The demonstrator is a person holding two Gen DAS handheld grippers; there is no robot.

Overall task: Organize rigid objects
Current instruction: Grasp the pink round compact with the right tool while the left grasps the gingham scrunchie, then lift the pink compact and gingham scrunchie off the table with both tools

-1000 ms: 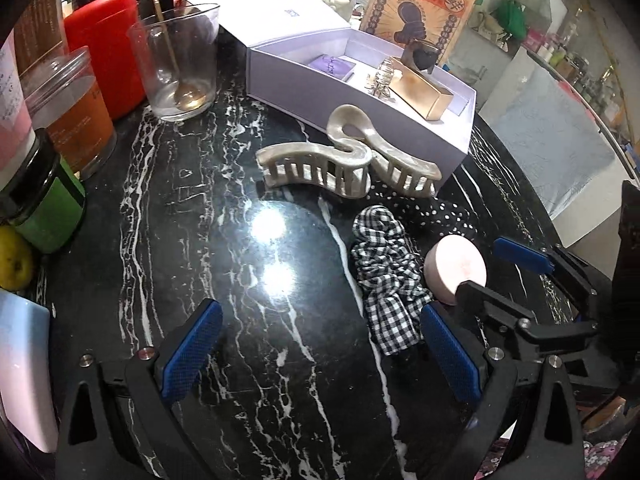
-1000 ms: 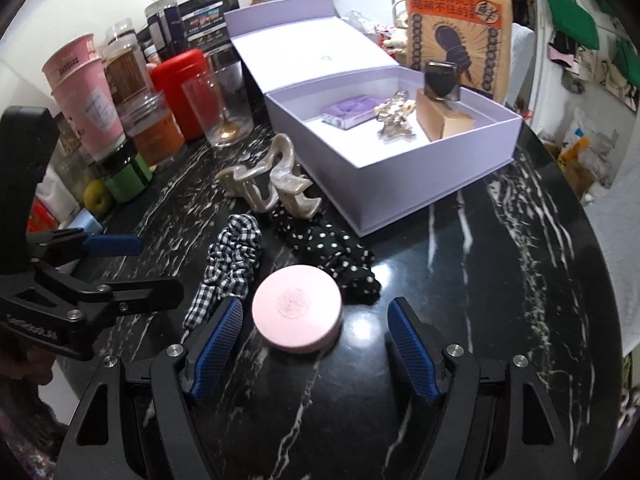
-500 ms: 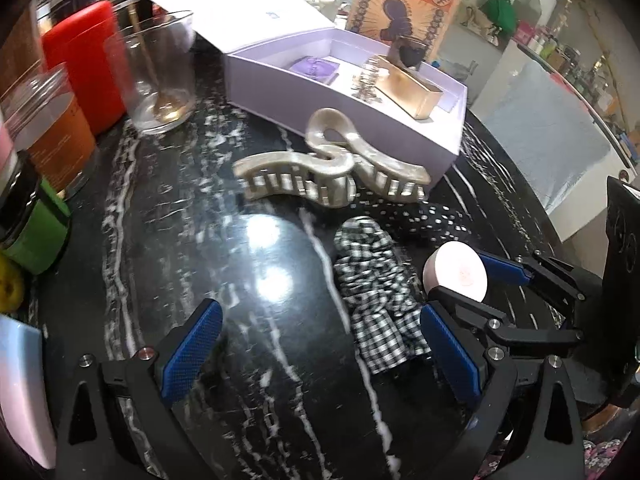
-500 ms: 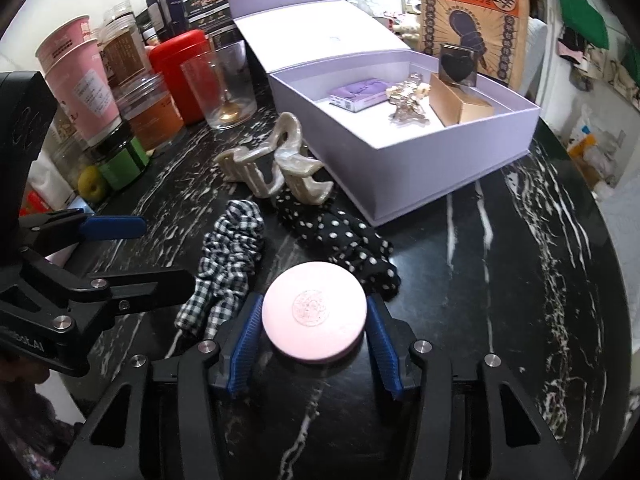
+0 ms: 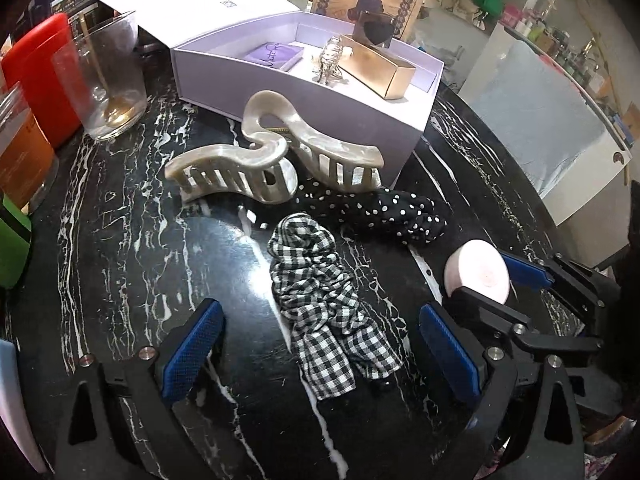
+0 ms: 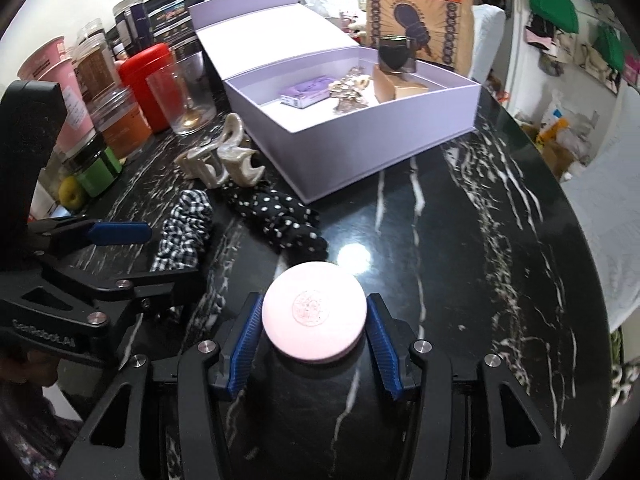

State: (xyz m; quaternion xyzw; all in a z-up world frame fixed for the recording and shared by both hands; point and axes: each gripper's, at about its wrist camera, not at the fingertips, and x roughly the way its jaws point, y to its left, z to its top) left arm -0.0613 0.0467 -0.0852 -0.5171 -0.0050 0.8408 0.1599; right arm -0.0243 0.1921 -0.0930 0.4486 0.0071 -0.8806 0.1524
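Note:
My right gripper (image 6: 314, 334) is shut on a round pink compact (image 6: 315, 315) and holds it just above the black marble table; the compact also shows in the left wrist view (image 5: 476, 271). My left gripper (image 5: 320, 354) is open and empty, its fingers either side of a black-and-white checked scrunchie (image 5: 326, 304). A cream claw hair clip (image 5: 272, 156) and a polka-dot scrunchie (image 5: 384, 210) lie in front of the open lilac box (image 6: 384, 148). The box holds a purple card, a metal clip and a gold box (image 5: 376, 66).
A glass with a spoon (image 5: 108, 76), a red canister (image 5: 40, 76), orange and green jars (image 6: 100, 168) and pink cups (image 6: 52, 80) crowd the table's left side. A printed paper bag (image 6: 416, 12) stands behind the box. The table's curved edge (image 6: 592, 280) runs on the right.
My right gripper has closed on the pink compact and lifted it slightly off the table. My left gripper has moved a little forward over the checked scrunchie, still open.

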